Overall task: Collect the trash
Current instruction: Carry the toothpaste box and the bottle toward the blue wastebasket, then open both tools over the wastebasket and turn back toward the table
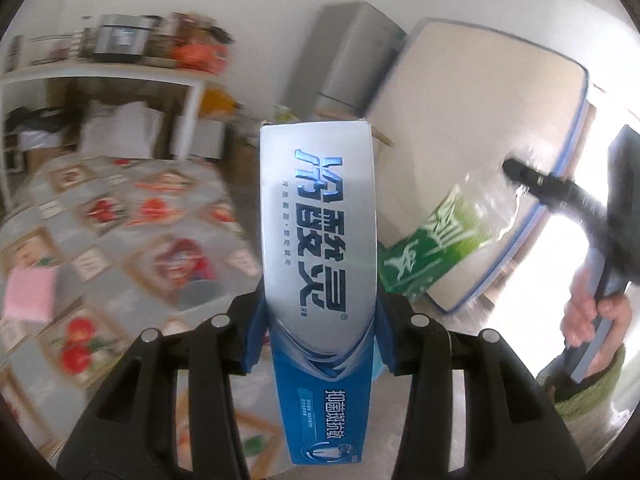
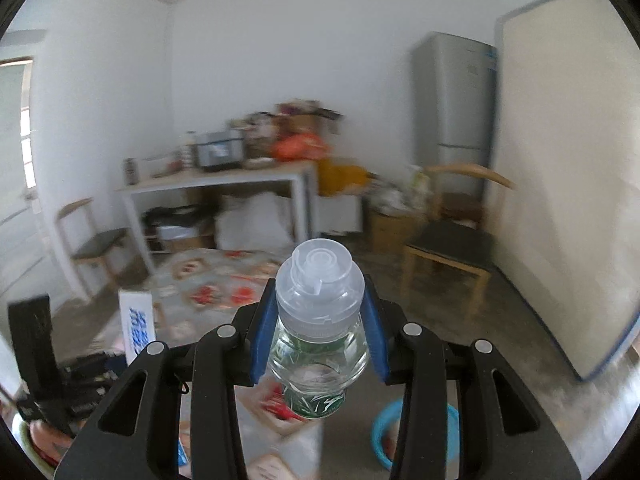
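Note:
My left gripper (image 1: 320, 320) is shut on a silver and blue toothpaste box (image 1: 320, 240), held upright in the air; the box also shows at the left in the right wrist view (image 2: 138, 328). My right gripper (image 2: 316, 332) is shut on a clear plastic bottle (image 2: 318, 320) with a green label and a translucent cap, held above the table edge. The same bottle (image 1: 440, 228) and the right gripper's black body (image 1: 560, 192) show at the right of the left wrist view.
A table with a patterned fruit cloth (image 1: 100, 220) lies below, with a pink sponge (image 1: 30, 294) on it. A blue basin (image 2: 384, 432) sits on the floor. A wooden chair (image 2: 448, 248), a fridge (image 2: 456, 96), a leaning mattress (image 2: 560, 180) and a cluttered white desk (image 2: 224, 178) stand around.

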`<action>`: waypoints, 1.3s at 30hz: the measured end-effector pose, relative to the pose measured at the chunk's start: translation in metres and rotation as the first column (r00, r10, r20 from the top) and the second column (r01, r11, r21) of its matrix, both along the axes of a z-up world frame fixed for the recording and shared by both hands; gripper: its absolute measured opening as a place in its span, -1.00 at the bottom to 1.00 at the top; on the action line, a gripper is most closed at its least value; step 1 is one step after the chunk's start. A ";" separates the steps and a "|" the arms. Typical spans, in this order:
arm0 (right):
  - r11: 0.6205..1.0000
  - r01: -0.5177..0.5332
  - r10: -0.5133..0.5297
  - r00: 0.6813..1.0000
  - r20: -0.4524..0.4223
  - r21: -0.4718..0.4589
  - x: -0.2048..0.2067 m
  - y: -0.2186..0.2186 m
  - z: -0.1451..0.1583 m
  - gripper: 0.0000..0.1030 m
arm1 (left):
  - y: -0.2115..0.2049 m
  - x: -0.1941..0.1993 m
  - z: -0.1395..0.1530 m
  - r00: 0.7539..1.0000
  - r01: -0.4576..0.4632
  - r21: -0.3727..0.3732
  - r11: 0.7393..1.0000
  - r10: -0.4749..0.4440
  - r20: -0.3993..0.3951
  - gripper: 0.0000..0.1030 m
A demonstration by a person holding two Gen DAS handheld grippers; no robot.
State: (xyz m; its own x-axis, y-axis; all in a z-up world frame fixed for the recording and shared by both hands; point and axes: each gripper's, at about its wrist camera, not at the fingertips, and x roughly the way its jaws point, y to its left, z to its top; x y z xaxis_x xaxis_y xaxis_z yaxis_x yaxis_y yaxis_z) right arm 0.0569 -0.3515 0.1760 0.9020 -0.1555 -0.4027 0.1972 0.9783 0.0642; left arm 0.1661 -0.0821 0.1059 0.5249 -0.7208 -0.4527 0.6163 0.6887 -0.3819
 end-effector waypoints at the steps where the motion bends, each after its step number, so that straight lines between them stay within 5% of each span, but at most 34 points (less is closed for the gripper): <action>1: 0.999 0.035 -0.035 0.999 -0.010 0.009 -0.006 -0.015 -0.007 -0.24 | -0.017 0.002 0.000 0.999 0.032 0.010 0.999 -0.032 -0.003 -0.16; 10: 0.945 0.273 -0.239 0.952 -0.191 0.182 -0.022 -0.148 -0.115 -0.24 | -0.202 0.024 -0.053 0.960 0.273 0.198 0.941 -0.253 -0.120 -0.16; 15: 0.882 0.363 -0.276 0.915 -0.296 0.300 -0.008 -0.206 -0.195 -0.24 | -0.275 0.048 -0.110 0.935 0.330 0.277 0.903 -0.272 -0.226 -0.16; 22: 0.789 0.460 -0.322 0.874 -0.363 0.408 0.033 -0.249 -0.277 -0.23 | -0.343 0.087 -0.161 0.936 0.309 0.331 0.892 -0.223 -0.274 -0.15; 23: 0.777 0.467 -0.320 0.871 -0.373 0.423 0.039 -0.255 -0.288 -0.22 | -0.353 0.095 -0.168 0.934 0.309 0.332 0.891 -0.218 -0.285 0.04; 24: 0.752 0.478 -0.316 0.865 -0.389 0.453 0.049 -0.263 -0.308 -0.22 | -0.358 0.101 -0.172 0.933 0.304 0.336 0.891 -0.207 -0.295 0.35; 25: 0.741 0.478 -0.306 0.866 -0.395 0.472 0.053 -0.271 -0.321 -0.17 | -0.363 0.108 -0.178 0.938 0.278 0.348 0.895 -0.176 -0.298 0.45; 31: 0.626 0.574 -0.252 0.790 -0.560 0.528 0.086 -0.297 -0.433 -0.02 | -0.335 0.123 -0.183 0.931 0.236 0.311 0.921 -0.122 -0.345 0.48; 34: 0.643 0.590 -0.254 0.765 -0.591 0.488 0.089 -0.291 -0.451 -0.02 | -0.316 0.116 -0.170 0.938 0.244 0.303 0.921 -0.144 -0.316 0.48; 39: 0.651 0.578 -0.244 0.774 -0.585 0.492 0.081 -0.284 -0.452 -0.02 | -0.285 0.096 -0.148 0.945 0.249 0.277 0.928 -0.170 -0.280 0.48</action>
